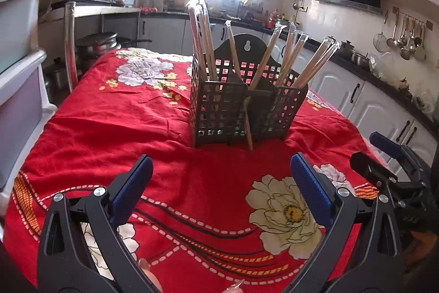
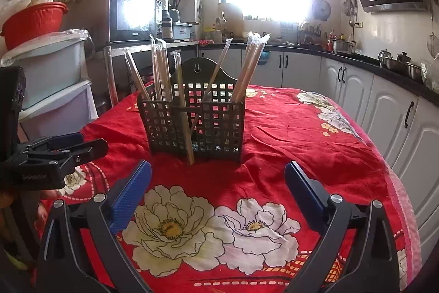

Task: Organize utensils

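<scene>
2 ribbed blue tongs gape over floral cloth.

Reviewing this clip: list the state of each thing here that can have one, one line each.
Left tongs: open, empty, above the cloth.
Right tongs: open, empty.
Black holder: upright on the red tablecloth, wrapped chopsticks standing tilted in its compartments.
Loose stick: outside the holder, leaning against its front.
</scene>
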A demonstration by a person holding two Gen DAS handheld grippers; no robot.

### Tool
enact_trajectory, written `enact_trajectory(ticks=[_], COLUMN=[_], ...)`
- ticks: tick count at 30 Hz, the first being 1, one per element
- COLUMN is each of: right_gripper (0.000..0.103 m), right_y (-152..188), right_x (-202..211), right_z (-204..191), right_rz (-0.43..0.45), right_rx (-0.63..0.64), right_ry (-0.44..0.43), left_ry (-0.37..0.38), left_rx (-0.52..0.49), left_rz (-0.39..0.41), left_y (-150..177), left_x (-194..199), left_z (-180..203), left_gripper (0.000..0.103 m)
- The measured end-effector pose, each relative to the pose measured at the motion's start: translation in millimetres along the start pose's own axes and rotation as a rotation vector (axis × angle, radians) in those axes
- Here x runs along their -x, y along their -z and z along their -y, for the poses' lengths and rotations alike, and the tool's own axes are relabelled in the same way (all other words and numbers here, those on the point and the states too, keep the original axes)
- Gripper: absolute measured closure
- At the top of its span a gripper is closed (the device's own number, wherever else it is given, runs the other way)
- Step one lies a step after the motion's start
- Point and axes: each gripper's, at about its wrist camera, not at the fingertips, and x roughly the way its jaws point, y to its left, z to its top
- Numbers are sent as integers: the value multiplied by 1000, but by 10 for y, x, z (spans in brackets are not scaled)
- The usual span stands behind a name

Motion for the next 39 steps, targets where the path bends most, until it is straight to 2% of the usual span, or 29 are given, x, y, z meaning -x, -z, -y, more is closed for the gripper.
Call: enact_trajectory(ticks=[7, 16, 19, 24, 39], right_gripper=[7, 7, 7, 6, 6], right_y=[74, 122, 131, 139, 153], right_x=[7, 134, 182, 194, 207], right_z=[-8, -15, 4, 19, -25], right_rz=[49, 172, 202, 207, 207], right_rx=[-6, -16, -28, -41, -35], right_ry=[1, -2, 0, 0, -1], left_ry=[-6, -24, -66, -82, -79], left_rx=[-14, -8, -23, -51, -29], left_rz=[63, 129, 148, 169, 175], left_y=[71, 127, 135, 153, 159], left_x=[47, 83, 99, 129, 149], left_z=[24, 6, 46, 98, 46], left_gripper=[11, 11, 11, 11, 10])
